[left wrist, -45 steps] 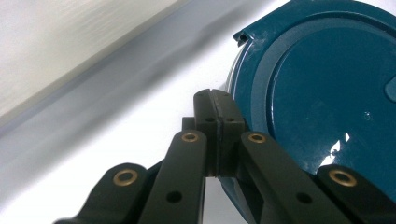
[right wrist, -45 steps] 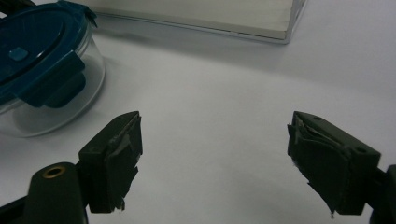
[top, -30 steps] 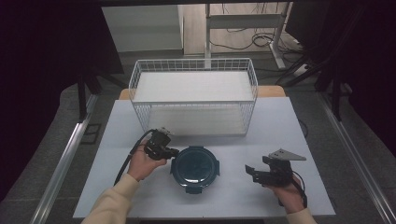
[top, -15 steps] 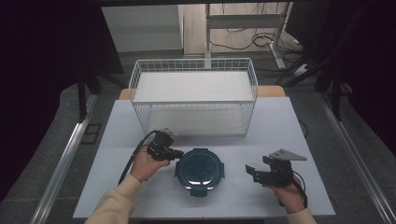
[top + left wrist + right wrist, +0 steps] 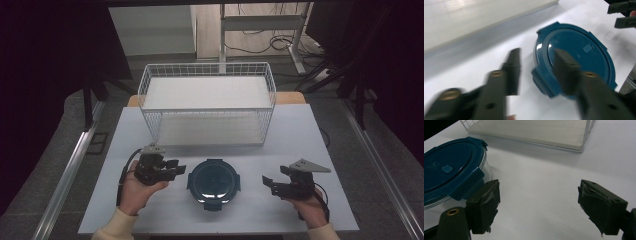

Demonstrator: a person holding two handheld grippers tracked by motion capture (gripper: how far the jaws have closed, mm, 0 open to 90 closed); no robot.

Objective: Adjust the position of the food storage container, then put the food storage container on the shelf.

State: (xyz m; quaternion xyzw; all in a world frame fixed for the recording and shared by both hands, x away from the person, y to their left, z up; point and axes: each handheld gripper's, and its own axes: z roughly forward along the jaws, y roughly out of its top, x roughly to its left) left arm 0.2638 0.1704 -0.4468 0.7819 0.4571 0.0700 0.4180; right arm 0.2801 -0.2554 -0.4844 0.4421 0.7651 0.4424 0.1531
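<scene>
A round clear container with a dark blue clip lid [image 5: 214,182] sits on the white table near its front edge. It also appears in the left gripper view [image 5: 576,57] and the right gripper view [image 5: 447,167]. My left gripper [image 5: 178,168] is just left of the container, open, its jaws pointing at the lid's left side with one jaw above a lid clip. The left gripper [image 5: 537,66] looks blurred in its own view. My right gripper [image 5: 269,183] rests to the right of the container, open and empty, a short gap away [image 5: 539,195].
A white wire basket [image 5: 207,102] with a pale flat bottom stands behind the container at the table's middle back. White table surface [image 5: 300,130] lies bare to the right and left. The table's front edge [image 5: 220,231] is close to both hands.
The left gripper has moved right and slightly toward the front, closing on the container's left side. The container and the right gripper have stayed in place.
</scene>
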